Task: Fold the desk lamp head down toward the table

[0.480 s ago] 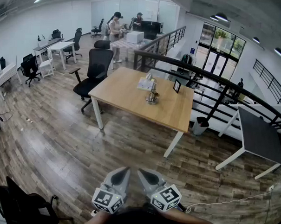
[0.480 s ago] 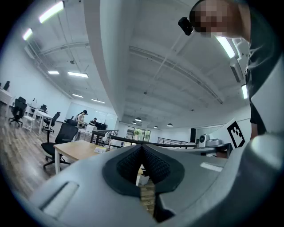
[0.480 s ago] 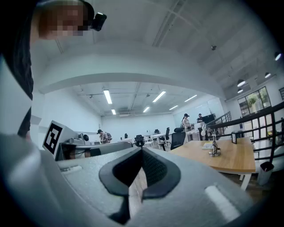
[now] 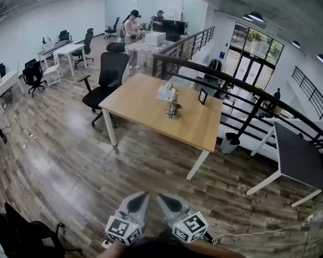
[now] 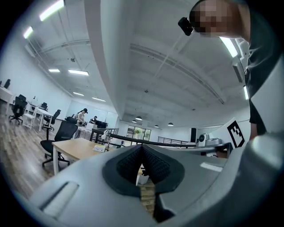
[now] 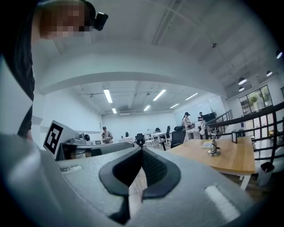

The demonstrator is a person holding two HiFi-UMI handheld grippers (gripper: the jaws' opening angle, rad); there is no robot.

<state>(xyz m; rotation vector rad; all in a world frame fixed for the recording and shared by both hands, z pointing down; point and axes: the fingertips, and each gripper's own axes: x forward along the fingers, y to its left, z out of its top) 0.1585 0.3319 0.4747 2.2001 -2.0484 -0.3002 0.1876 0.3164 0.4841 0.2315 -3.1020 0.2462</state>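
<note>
Standing on a wood-plank floor (image 4: 69, 164) in an open office, one wooden table (image 4: 136, 104) at upper centre bears one desk lamp (image 4: 173, 107); at bottom centre, left gripper (image 4: 142, 197) and right gripper (image 4: 162, 198) both closed, empty.

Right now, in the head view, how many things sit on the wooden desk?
3: the desk lamp near the middle, a flat white item just behind it, and a small dark frame to the right near the far edge. Anything smaller could be missed.
</note>
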